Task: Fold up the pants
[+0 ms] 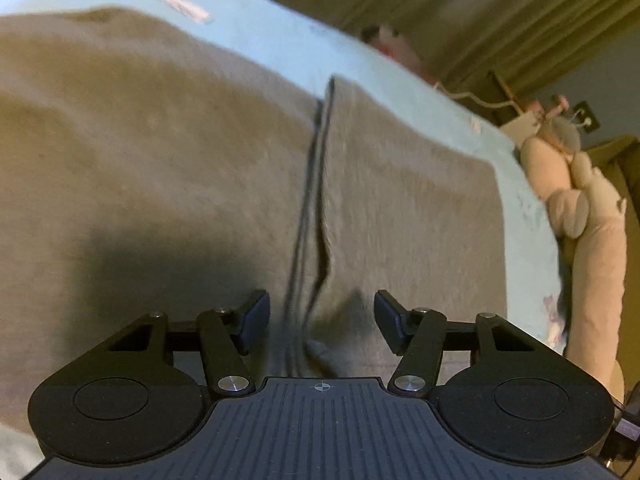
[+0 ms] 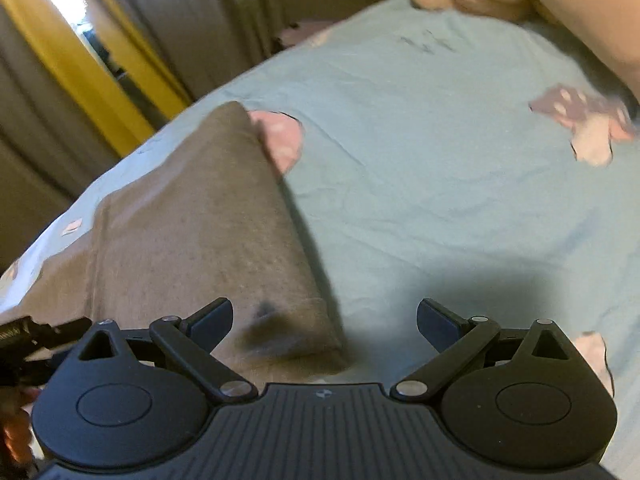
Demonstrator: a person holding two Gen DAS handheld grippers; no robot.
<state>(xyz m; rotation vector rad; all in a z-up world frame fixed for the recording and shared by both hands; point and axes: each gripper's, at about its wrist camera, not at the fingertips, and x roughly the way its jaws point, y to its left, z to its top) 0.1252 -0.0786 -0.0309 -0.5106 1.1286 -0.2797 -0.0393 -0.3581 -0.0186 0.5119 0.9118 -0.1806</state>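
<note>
My own frame hides the near end of the pants (image 1: 160,168); the plush toy (image 1: 580,208) runs off the right edge, blurred.

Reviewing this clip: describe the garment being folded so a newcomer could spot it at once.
Start at the bed's pale blue sheet. Spread flat on it lie the pants, under both grippers. They are plain grey-brown with a dark seam down the middle, unlike the printed sheet and the beige plush toy at the bedside.
</note>
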